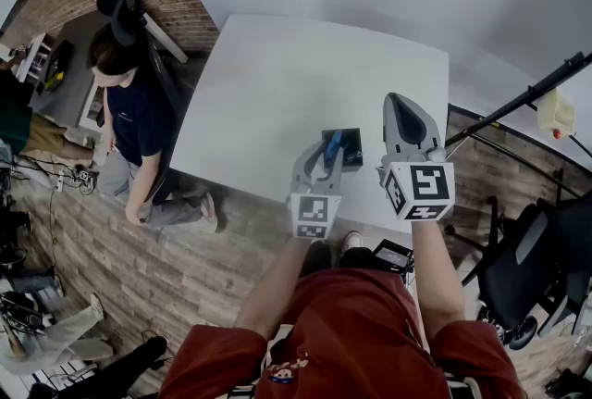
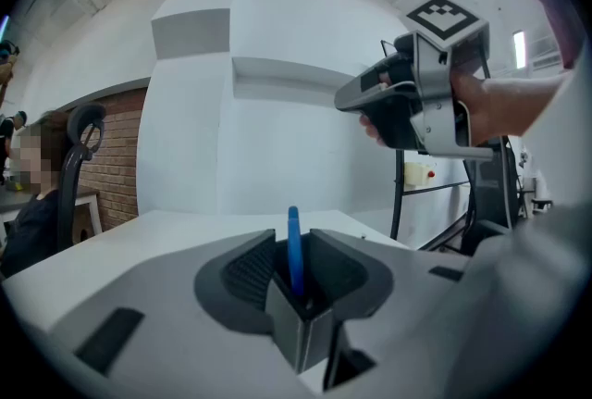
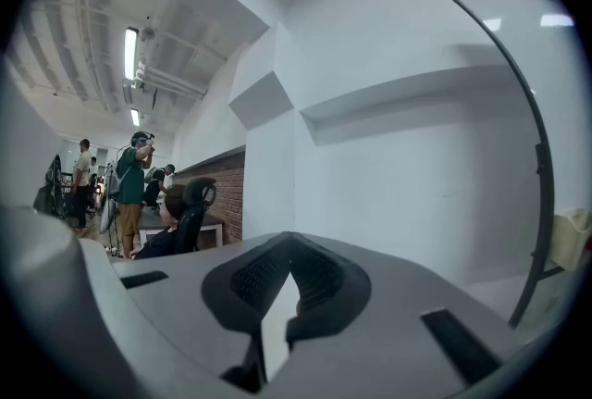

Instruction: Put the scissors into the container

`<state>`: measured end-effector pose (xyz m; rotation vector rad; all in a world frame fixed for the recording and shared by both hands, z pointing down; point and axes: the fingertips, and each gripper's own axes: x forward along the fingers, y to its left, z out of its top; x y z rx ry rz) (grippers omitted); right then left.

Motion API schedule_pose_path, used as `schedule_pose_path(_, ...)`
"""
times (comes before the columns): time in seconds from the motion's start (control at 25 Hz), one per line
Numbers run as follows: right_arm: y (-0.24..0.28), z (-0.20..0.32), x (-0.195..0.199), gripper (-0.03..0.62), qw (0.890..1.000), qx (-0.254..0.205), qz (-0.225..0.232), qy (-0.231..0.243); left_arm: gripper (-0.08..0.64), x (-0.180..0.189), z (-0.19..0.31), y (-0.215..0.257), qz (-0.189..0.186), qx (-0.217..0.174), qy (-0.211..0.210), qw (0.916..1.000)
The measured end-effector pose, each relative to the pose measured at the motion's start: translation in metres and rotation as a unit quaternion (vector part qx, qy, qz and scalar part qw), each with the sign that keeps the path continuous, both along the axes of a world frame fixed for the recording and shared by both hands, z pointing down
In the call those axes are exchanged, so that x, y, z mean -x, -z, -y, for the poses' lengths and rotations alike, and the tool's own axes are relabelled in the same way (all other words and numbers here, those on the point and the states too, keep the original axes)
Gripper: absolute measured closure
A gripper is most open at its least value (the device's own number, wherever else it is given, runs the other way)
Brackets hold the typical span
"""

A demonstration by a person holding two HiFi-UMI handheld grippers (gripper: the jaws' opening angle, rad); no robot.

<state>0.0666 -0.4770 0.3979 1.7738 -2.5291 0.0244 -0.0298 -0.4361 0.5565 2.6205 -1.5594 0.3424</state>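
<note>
Already the scissors (image 2: 294, 260) stand in the container (image 2: 298, 332), blue handle loose between the parted jaws of the left gripper (image 2: 292, 234). Best back straight off without snagging it. The right gripper (image 3: 290, 244), closed and empty, waits aside.

You had a white square table (image 1: 277, 82) before you. A small dark box-shaped container (image 1: 353, 153) stood on it, near your edge.

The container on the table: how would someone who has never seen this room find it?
Start at the big white table, then go to its near edge, at the tips of the left gripper. A small dark box sits there: the container. It alone is dark against the white top, and the blue handle of the scissors stands up in it.
</note>
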Motion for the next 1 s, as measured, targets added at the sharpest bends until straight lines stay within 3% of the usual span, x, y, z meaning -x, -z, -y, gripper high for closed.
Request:
schedule_pose_path(0.44, 0.001, 0.003, 0.003, 0.584, 1.000, 0.000, 0.004, 0.002, 0.429, -0.004, 0.002, 0.021, 0.007, -0.029, -0.010, 0.9995)
schedule_pose_path(1.0, 0.004, 0.003, 0.004, 0.584, 1.000, -0.006, 0.008, 0.002, 0.428, 0.008, 0.009, 0.076, -0.015, -0.084, 0.009, 0.9963)
